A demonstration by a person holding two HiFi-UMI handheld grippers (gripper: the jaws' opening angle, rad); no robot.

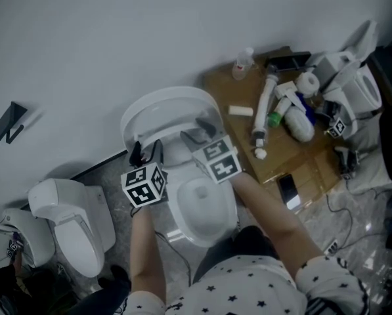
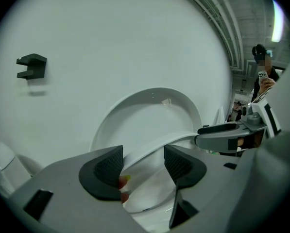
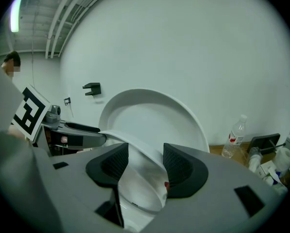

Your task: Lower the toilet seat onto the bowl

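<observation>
White porcelain fills the middle of the head view: a bowl with its lid upright against the wall. The seat is off the bowl, tilted partway between the lid and the bowl's rim.

Both claws point down at it, side by side. The left claw is spread. The seat's edge runs between its pads, and a gap shows, so nothing is pinched. The right claw is spread too, with the seat's curved band passing between its pads, not squeezed.

On the wall to the left hangs a black hook. Right of the toilet, a cardboard surface carries a clear bottle and other clutter. A second toilet stands on the floor at the left.
</observation>
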